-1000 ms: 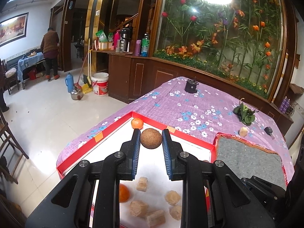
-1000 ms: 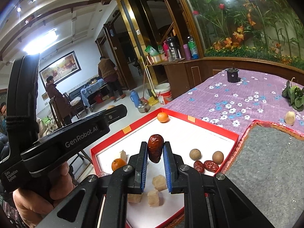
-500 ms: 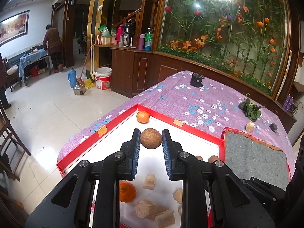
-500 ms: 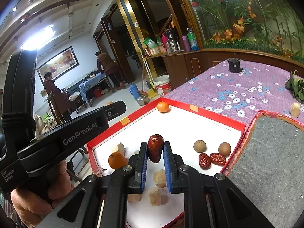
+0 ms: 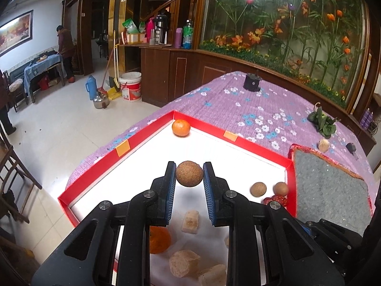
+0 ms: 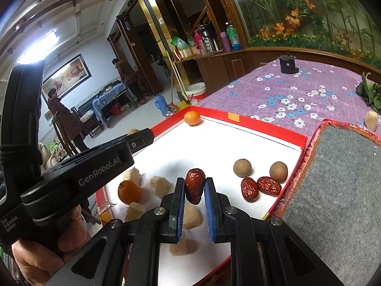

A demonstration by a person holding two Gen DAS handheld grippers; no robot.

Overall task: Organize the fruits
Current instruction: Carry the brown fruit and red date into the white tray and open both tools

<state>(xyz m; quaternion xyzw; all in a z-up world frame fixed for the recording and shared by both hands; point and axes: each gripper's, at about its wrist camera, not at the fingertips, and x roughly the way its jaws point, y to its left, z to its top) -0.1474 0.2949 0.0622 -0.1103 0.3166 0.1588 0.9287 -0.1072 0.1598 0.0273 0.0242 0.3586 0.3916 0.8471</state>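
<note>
Your surface under the purple flowered cloth [image 5: 262, 109] carries a shallow red-rimmed box with a white floor [image 5: 133, 147]. Above that floor, your left hand-held gripper [image 5: 189, 174] is clamped on a round brown rough-skinned fruit [image 5: 189, 174]. Your right hand-held gripper [image 6: 194, 189] pinches a wrinkled dark-red date [image 6: 194, 186], near two more dates [image 6: 259, 188] lying by the box's right wall.

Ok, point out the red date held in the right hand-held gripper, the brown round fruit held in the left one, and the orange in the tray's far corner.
red date [image 6: 194, 186], right wrist view, middle of its wrinkled skin.
brown round fruit [image 5: 189, 173], left wrist view, centre of its rough face.
orange [image 5: 181, 127], left wrist view, centre of its peel.
</note>
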